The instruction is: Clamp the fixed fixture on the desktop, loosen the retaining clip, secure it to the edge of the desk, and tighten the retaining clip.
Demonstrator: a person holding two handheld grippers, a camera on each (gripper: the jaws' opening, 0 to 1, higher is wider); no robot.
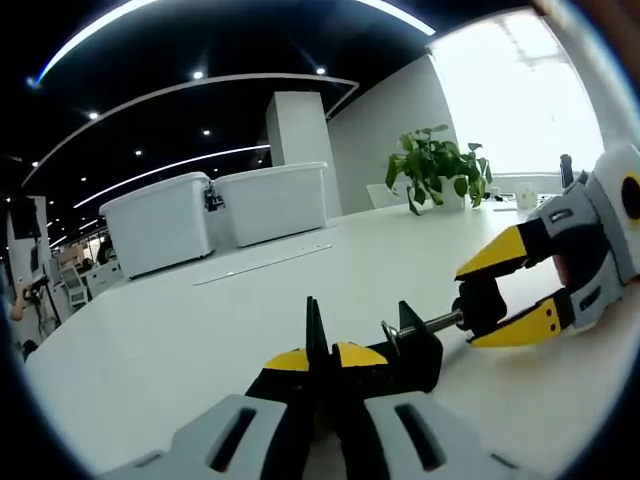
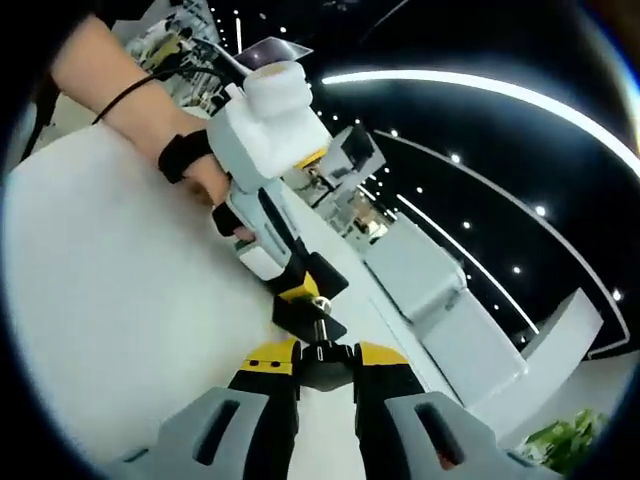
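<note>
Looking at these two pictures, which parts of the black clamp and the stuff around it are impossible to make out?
- Left gripper view: the lower body of the black metal clamp fixture is hidden behind the left gripper.
- Left gripper view: the knob at the end of the silver threaded screw is covered by the right gripper.
- Right gripper view: the potted green plant is cut off by the edge.
- Both views: the desk edge is not visible on the white tabletop.

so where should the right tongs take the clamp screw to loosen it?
By the black knob at the free end of the screw, coming in along the screw's line. It sticks out sideways from the clamp that the left tongs pinch, so the right tongs can straddle and twist it.
</note>
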